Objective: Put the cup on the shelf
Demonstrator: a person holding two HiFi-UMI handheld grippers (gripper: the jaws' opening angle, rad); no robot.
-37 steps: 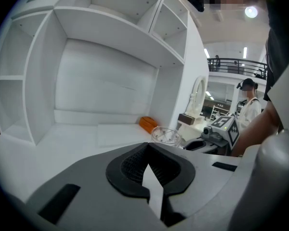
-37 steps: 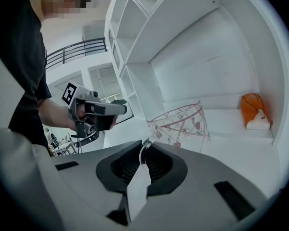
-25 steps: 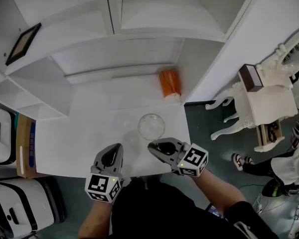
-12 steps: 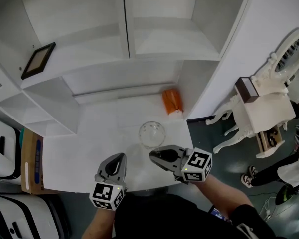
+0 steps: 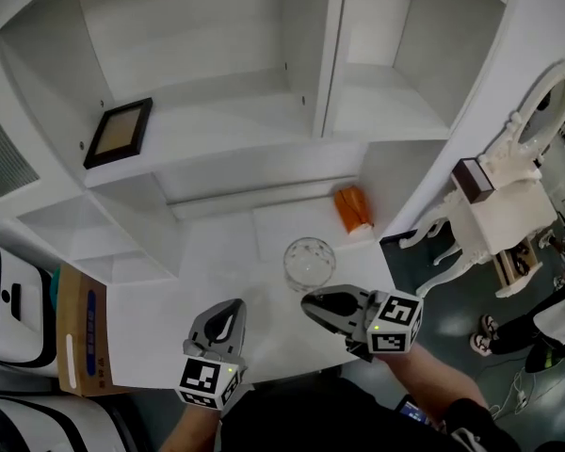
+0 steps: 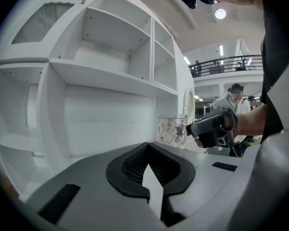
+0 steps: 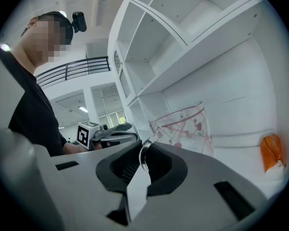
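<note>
The cup (image 5: pixel 309 262) is clear glass with a red pattern, seen from above over the white counter (image 5: pixel 198 281). My right gripper (image 5: pixel 313 301) is shut on its glass handle, and the right gripper view shows the handle pinched between the pads with the cup (image 7: pixel 179 128) just beyond. My left gripper (image 5: pixel 232 313) is to the cup's left, shut and holding nothing. The left gripper view shows the cup (image 6: pixel 172 129) and the right gripper (image 6: pixel 213 128) off to the right. The white shelf unit (image 5: pixel 226 121) rises behind the counter.
A dark picture frame (image 5: pixel 118 132) lies on the left shelf board. An orange packet (image 5: pixel 352 209) sits at the counter's back right corner. A cardboard box (image 5: pixel 80 332) stands left of the counter. An ornate white table (image 5: pixel 508 205) and people's legs are on the right.
Both grippers have risen, the right one carrying the cup. The head view has tilted up and shows more of the shelf unit and the picture frame.
</note>
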